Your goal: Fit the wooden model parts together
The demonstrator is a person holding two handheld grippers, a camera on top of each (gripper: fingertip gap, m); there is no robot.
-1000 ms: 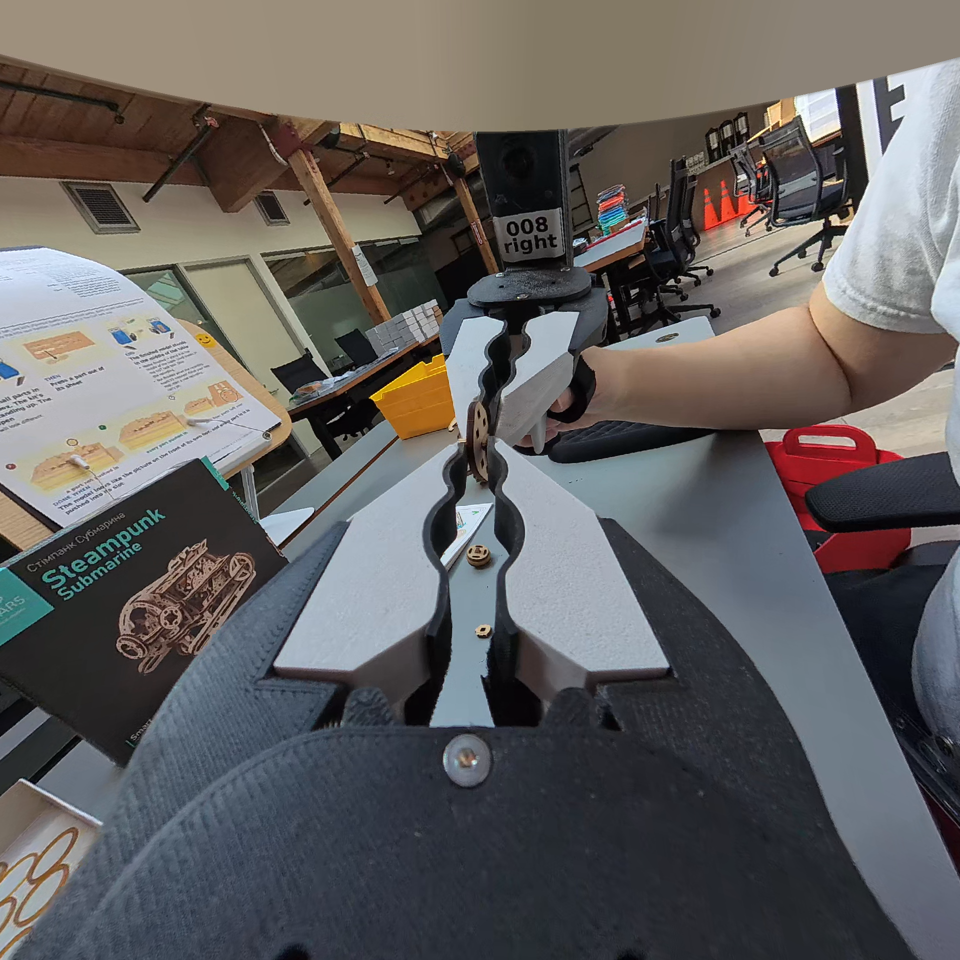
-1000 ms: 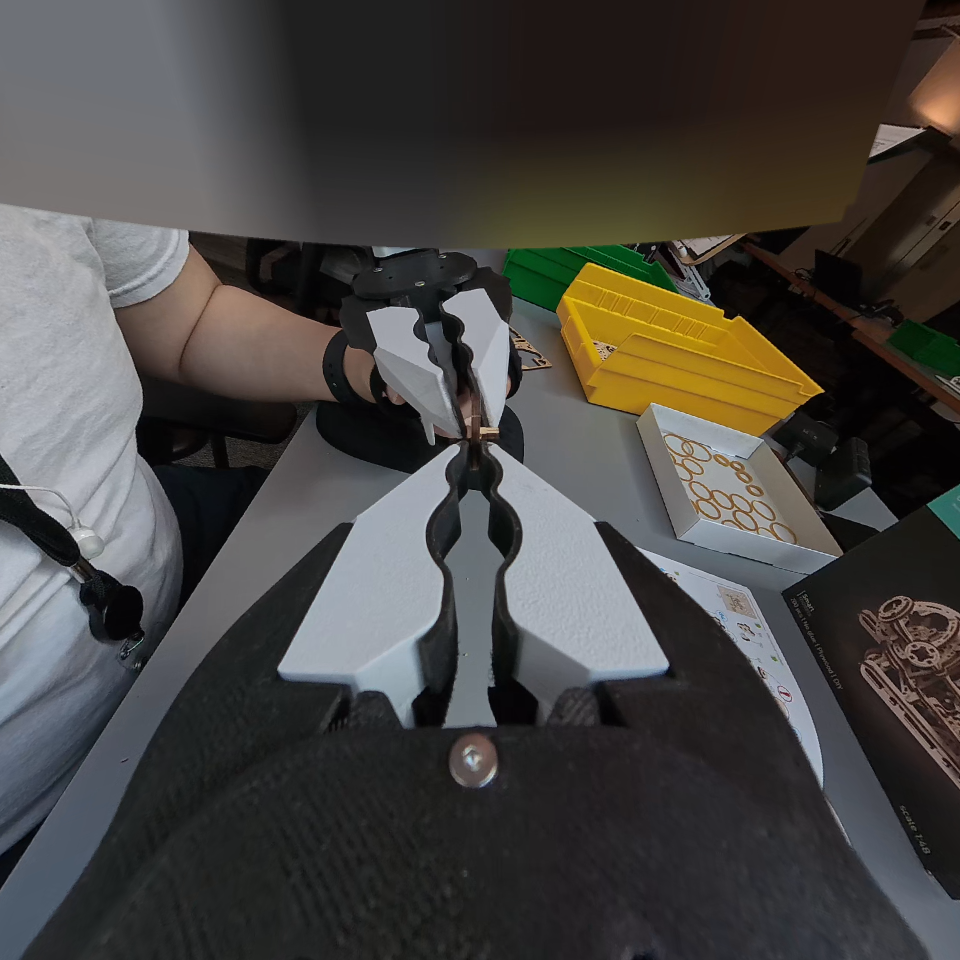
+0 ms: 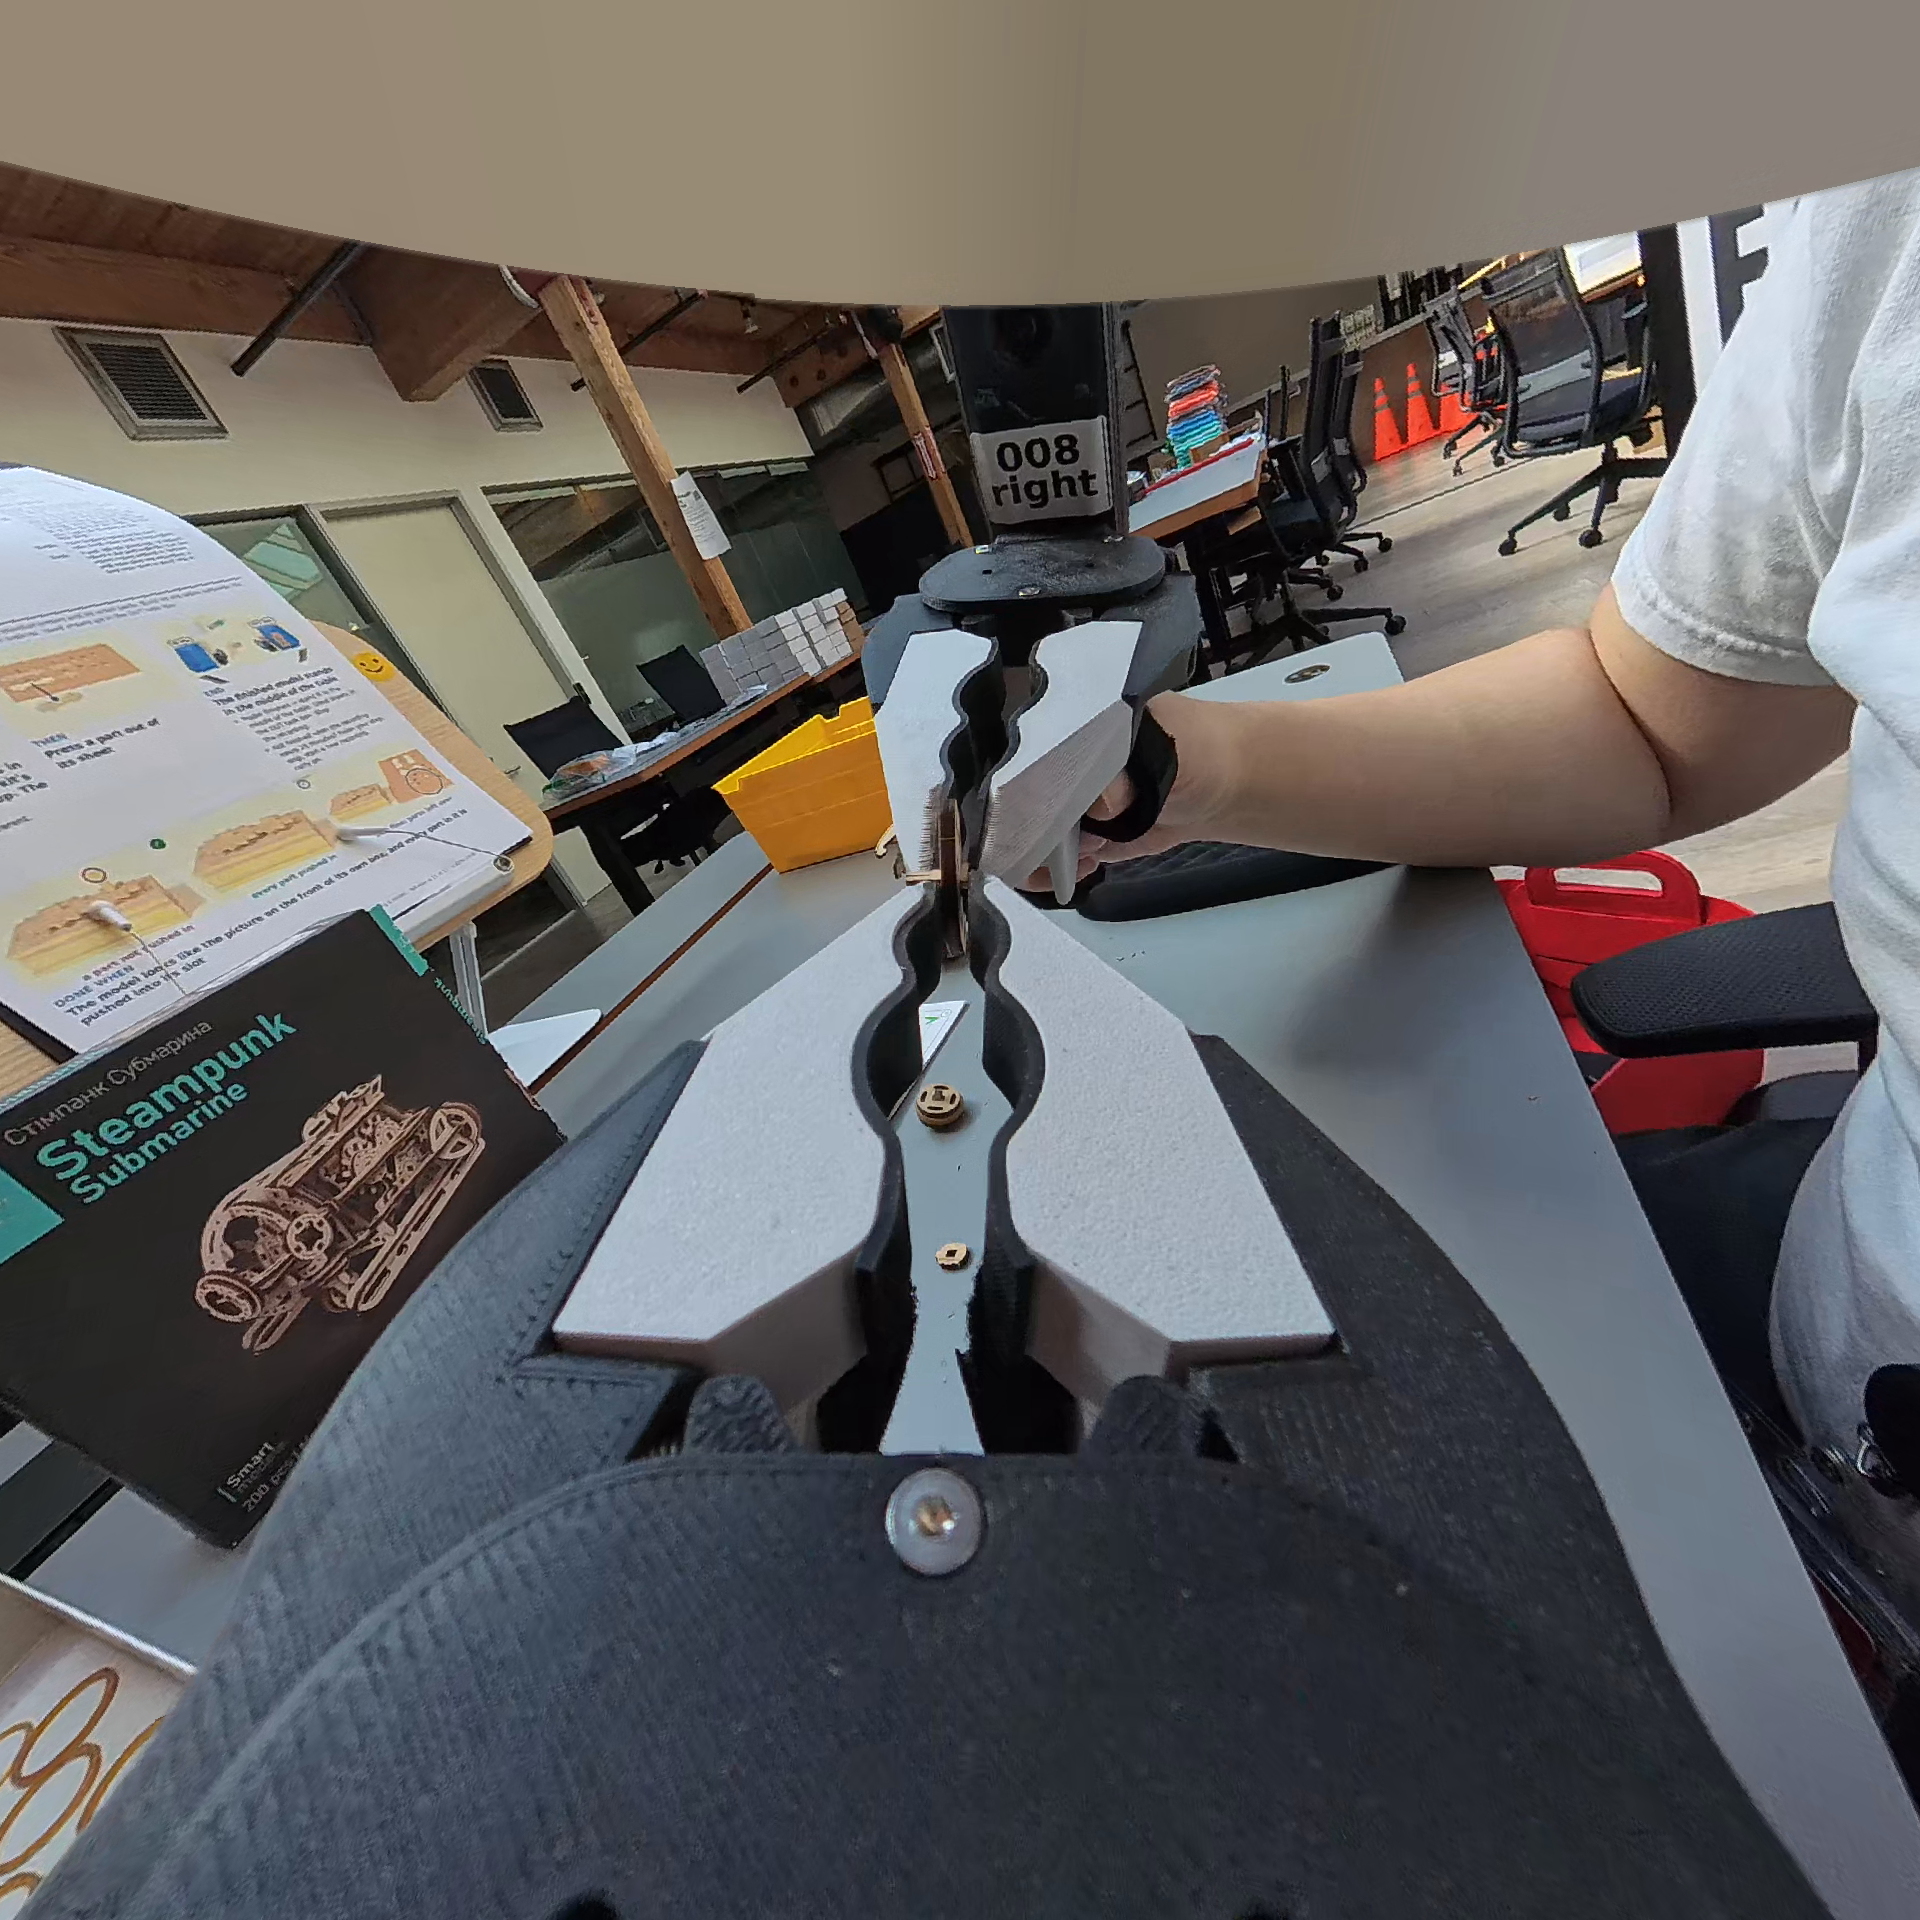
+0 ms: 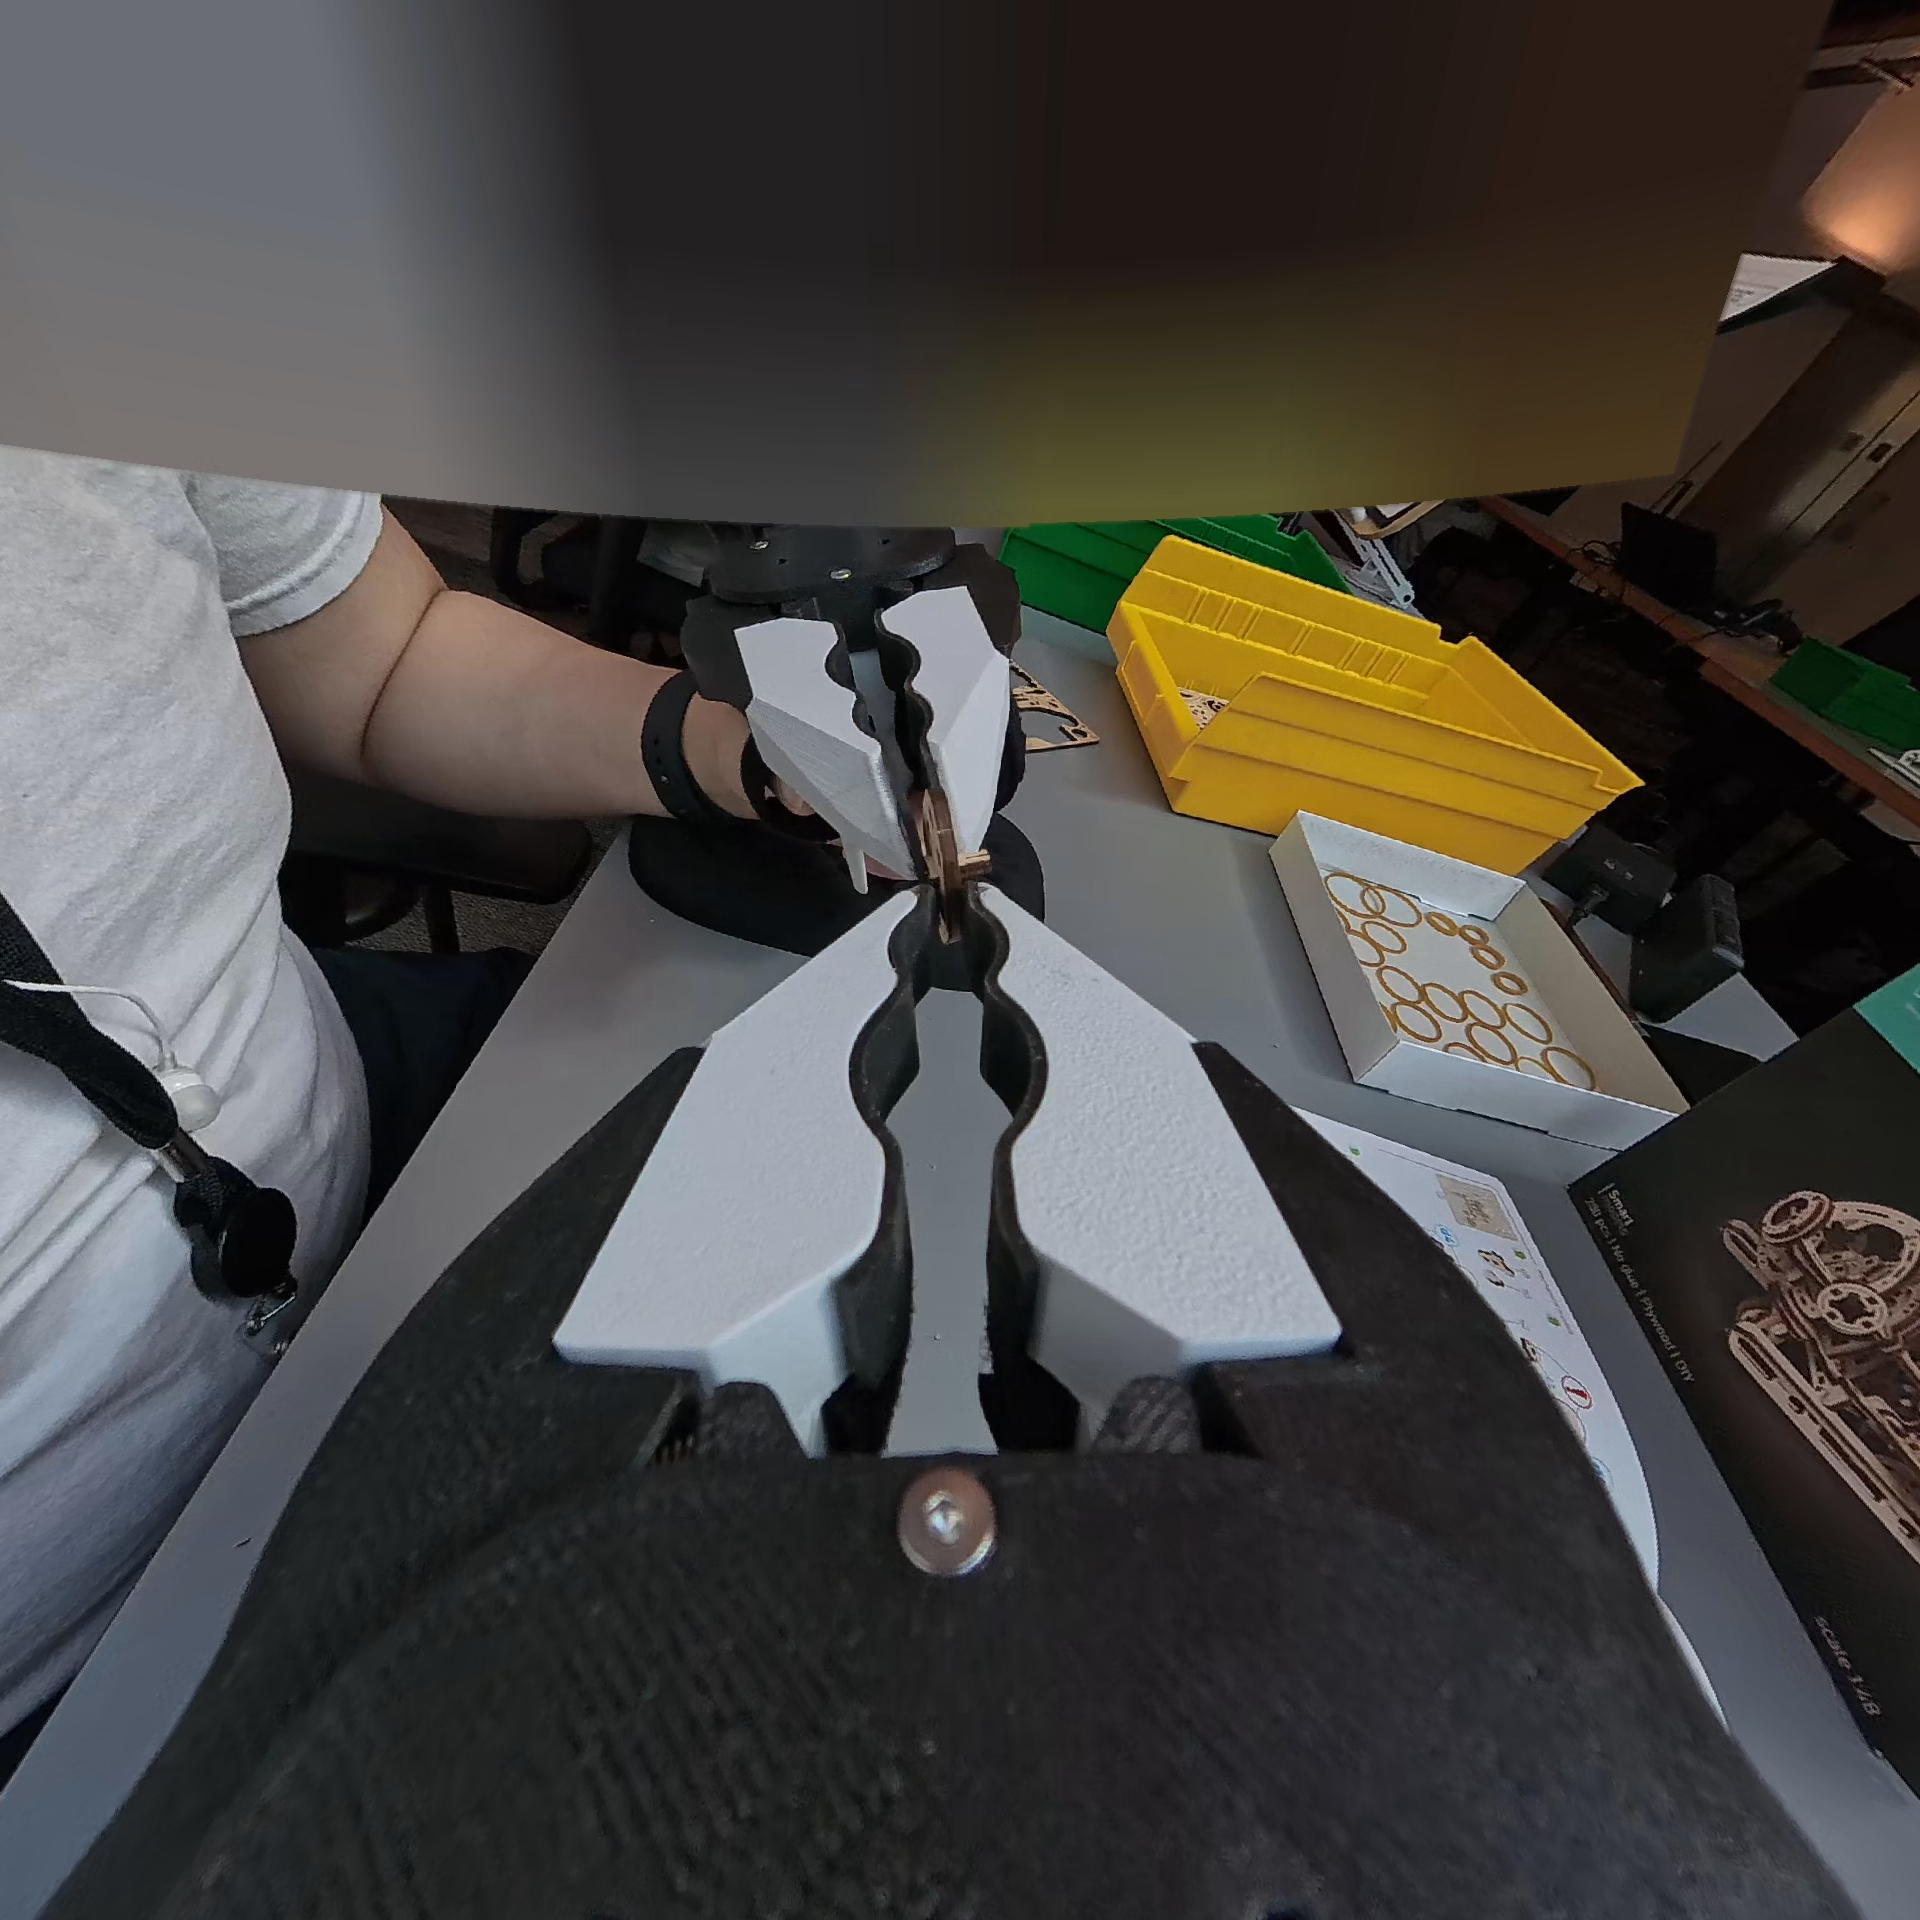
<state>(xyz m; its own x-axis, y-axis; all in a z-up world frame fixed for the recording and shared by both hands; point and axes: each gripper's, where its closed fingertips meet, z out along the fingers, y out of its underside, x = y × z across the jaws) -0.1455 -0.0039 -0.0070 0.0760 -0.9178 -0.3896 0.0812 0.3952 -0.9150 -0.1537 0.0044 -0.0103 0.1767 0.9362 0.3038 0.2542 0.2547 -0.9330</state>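
Note:
A small round wooden disc stands on edge in mid-air above the grey table. A short wooden peg pokes out of its side. My left gripper is shut on the disc's near edge. My right gripper meets it tip to tip and is shut on the opposite edge of the disc; the peg shows there too. Each gripper also shows in the other's view, the right and the left. Two small loose wooden parts lie on the table under my left fingers.
A black kit box and an instruction sheet stand to the left. A yellow bin, a green bin, a white tray of wooden rings and a cut wooden sheet sit behind. The person's arm reaches across; a red container is off the table edge. My left and right fingertips are right by each other.
Both grippers stay tip to tip with little movement. The disc shows more fully between the tips, and the peg now sticks out of its side.

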